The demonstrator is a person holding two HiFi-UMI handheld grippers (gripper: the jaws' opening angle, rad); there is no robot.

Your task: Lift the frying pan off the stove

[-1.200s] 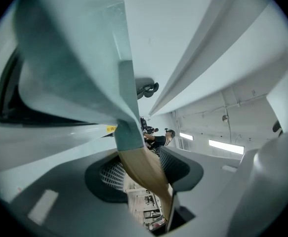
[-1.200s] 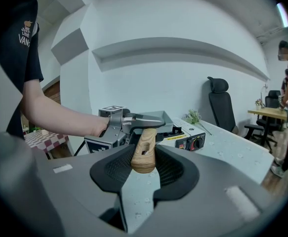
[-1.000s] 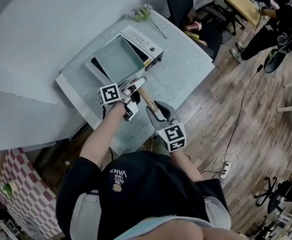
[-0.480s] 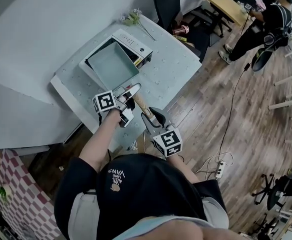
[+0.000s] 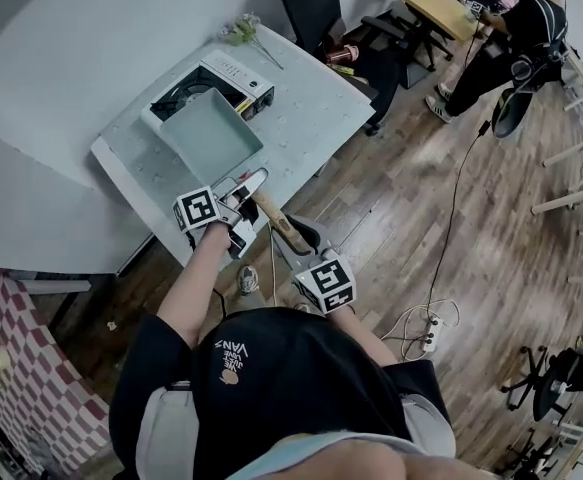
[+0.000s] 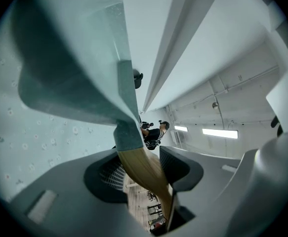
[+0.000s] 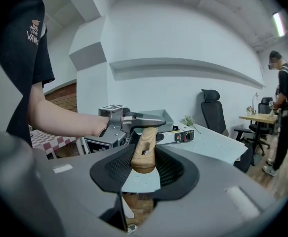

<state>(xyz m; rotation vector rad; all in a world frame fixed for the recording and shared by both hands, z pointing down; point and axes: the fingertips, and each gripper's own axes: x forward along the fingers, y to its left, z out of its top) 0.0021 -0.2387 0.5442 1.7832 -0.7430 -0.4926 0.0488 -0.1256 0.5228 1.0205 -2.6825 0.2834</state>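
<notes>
Since the earlier frame the frying pan has come off the burner toward 5 o'clock, your way. The stove top now shows at the pan's 11 o'clock, so the lift looks mostly done.

Head view: the pan is partly out over the surface. Left gripper and right gripper are both on the wooden handle, the right at 5 o'clock of the left.

Left gripper view: jaws partly apart, clamped on the handle next to the pan.

Right gripper view: jaws partly apart, clamped on the handle's butt end, with the stove at 1 o'clock beyond.
</notes>
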